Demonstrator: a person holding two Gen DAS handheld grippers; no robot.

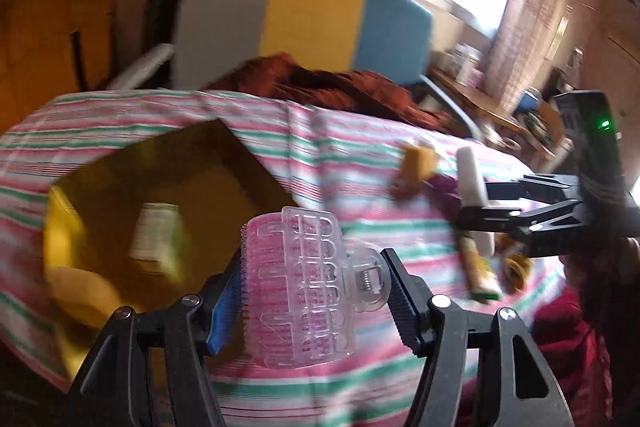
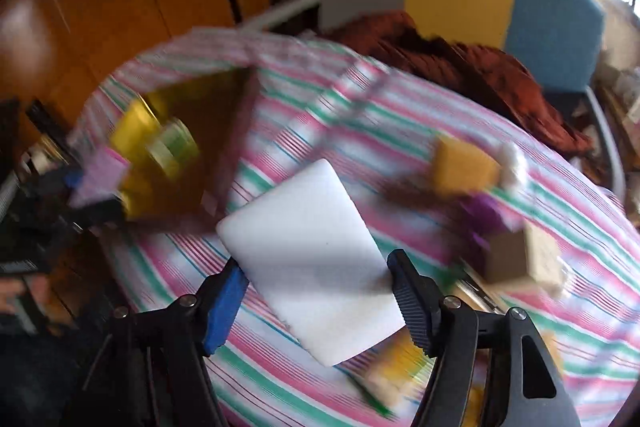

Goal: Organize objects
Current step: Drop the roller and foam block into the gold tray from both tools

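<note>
You've got something in each hand. Your left gripper (image 1: 316, 303) is clamped on the clear-and-pink hair roller clip (image 1: 298, 287), pinched across its body so it sits upright between the pads, just in front of the yellow box (image 1: 64, 223). That grip looks chosen for a straight drop. Your right gripper (image 2: 320, 301) squeezes the white foam block (image 2: 316, 259) by its side edges, flat face up, right of the box and clear of the striped cloth (image 2: 400, 115). The box stands open, and a green-and-white packet (image 1: 154, 235) already lies inside; anything else there is too blurred to name. Further right of the box, the orange piece (image 2: 460, 163), purple item (image 2: 484, 211) and tan block (image 2: 524, 259) lie on the cloth, unsorted.
</note>
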